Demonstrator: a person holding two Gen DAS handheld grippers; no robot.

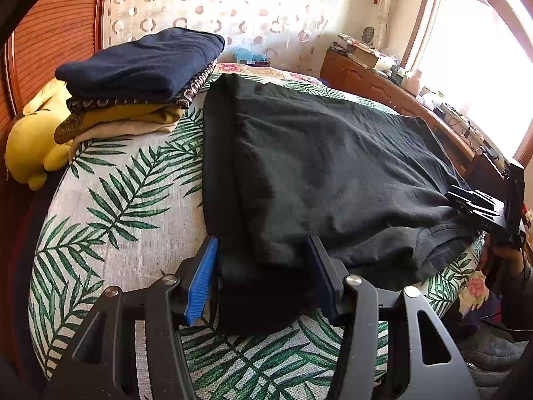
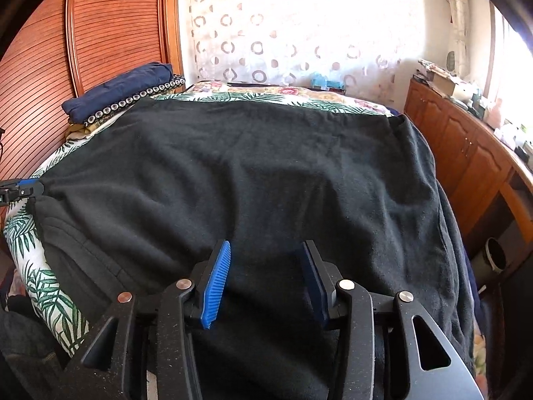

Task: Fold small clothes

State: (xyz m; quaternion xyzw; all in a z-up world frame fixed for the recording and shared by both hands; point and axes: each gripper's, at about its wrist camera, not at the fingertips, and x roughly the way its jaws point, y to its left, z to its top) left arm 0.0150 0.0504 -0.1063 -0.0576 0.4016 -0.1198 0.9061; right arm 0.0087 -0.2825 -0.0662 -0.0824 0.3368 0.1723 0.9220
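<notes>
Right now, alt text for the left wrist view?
A black cotton garment, partly folded, lies spread on a palm-leaf print bedspread, its near corner between the blue-padded fingers of the left gripper. A stack of folded clothes sits behind on the left, and the right gripper meets the garment's right edge.

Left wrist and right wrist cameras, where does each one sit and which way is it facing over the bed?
Left wrist: on the left gripper, angled down over the black garment at its near left edge; its own fingers show, also the right gripper.
Right wrist: on the right gripper, angled down over the garment's middle; the left gripper shows at the left edge.
Shared: the garment, folded pile, leaf-print cover, curtain.
</notes>
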